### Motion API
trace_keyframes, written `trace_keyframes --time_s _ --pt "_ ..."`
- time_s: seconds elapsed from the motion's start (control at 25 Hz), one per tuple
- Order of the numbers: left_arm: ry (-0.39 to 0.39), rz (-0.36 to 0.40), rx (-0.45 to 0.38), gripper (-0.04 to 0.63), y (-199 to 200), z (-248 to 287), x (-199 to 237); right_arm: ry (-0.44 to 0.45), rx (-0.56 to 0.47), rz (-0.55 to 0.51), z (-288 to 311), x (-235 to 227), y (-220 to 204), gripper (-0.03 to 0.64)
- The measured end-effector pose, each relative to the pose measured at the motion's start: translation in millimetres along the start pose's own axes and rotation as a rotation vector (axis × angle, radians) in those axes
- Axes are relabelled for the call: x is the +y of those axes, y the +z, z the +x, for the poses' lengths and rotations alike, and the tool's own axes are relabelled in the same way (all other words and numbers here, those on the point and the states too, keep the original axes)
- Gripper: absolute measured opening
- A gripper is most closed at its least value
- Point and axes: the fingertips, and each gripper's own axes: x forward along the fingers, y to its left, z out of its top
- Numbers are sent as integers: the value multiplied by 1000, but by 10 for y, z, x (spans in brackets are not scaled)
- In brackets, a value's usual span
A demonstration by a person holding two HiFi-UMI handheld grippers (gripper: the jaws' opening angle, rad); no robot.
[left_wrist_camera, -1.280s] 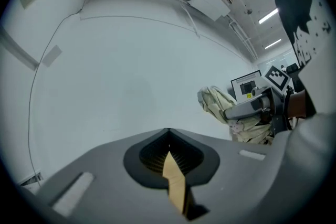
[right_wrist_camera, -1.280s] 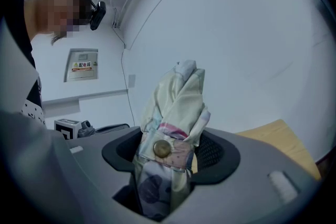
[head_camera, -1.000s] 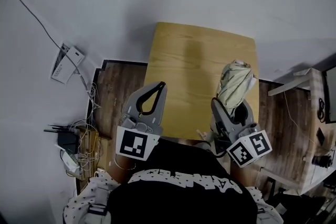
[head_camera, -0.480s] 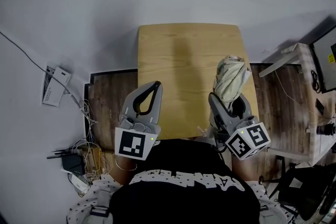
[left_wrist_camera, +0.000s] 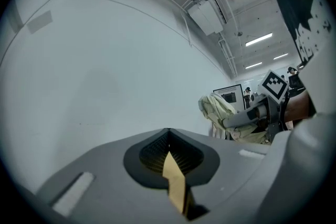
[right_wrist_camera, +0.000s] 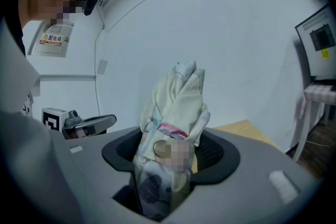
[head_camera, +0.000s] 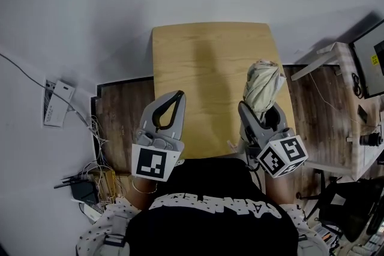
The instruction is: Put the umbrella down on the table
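Firmly clenched the folded umbrella (head_camera: 263,86) in the right gripper (head_camera: 268,119), above the worktop's (head_camera: 204,57) near right edge. Held the left gripper (head_camera: 178,96) shut and empty over the worktop's near left edge. Needed lowering level onto the worktop's bare middle before unclamping.

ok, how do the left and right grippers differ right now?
The left gripper has its jaws together on nothing; the right gripper clamps the folded cream umbrella. On the table, the left gripper sits left, the right gripper right. Both point away from the person, over the near end.
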Motion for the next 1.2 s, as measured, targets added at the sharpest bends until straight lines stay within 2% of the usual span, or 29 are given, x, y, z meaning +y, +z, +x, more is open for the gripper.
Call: trace_keyframes --time_s 0.36,0.52,0.88,1.2 --pt "-5 -2 14 0 -39 150 -31 -21 55 1 114 -198 -122 290" --pt "-7 -33 42 0 -102 273 -18 -18 73 10 262 -337 -185 290" --pt "59 -56 73 0 -188 337 138 -17 196 -14 572 -506 -502 290" --pt "70 -49 106 0 -298 371 220 -40 256 -3 754 -633 -761 290"
